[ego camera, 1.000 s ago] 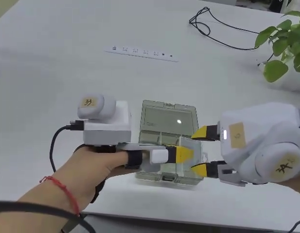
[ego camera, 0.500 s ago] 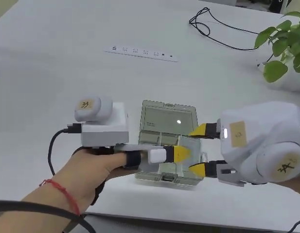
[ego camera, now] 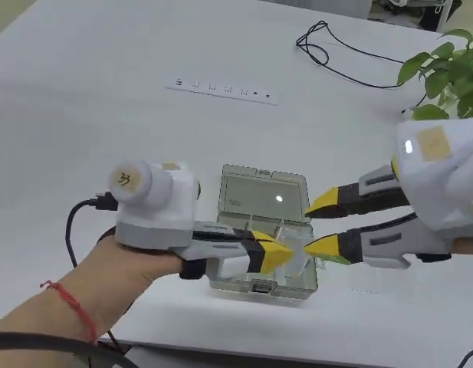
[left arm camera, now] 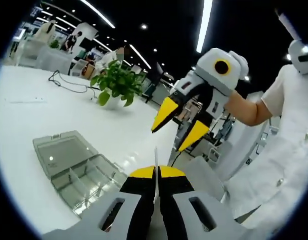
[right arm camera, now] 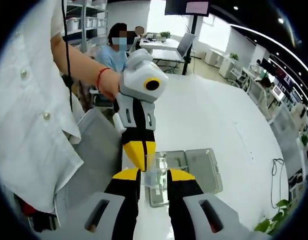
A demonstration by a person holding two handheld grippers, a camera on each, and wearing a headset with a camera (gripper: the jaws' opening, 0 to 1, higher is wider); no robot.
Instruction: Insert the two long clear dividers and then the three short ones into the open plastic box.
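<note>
The open plastic box [ego camera: 261,285] lies near the table's front edge with its lid [ego camera: 264,193] folded back, and clear dividers stand inside it [left arm camera: 80,176]. My left gripper [ego camera: 280,251] is shut on a short clear divider [ego camera: 299,254] and holds it just above the box's right part. Seen from the left gripper, that divider is a thin edge [left arm camera: 155,156] between the closed jaws. My right gripper [ego camera: 319,225] comes in from the right, open, with its yellow tips either side of the divider [right arm camera: 154,176]. Below them is the box [right arm camera: 193,175].
A white power strip [ego camera: 221,87] lies at the back of the table, and a black cable [ego camera: 336,50] coils beyond it. A green plant [ego camera: 445,73] stands at the far right. The table's front edge runs just below the box. A person sits behind [right arm camera: 116,47].
The right gripper's body has swung up and to the right, its jaws still open around the divider. The left gripper has tilted and risen slightly, still holding the divider.
</note>
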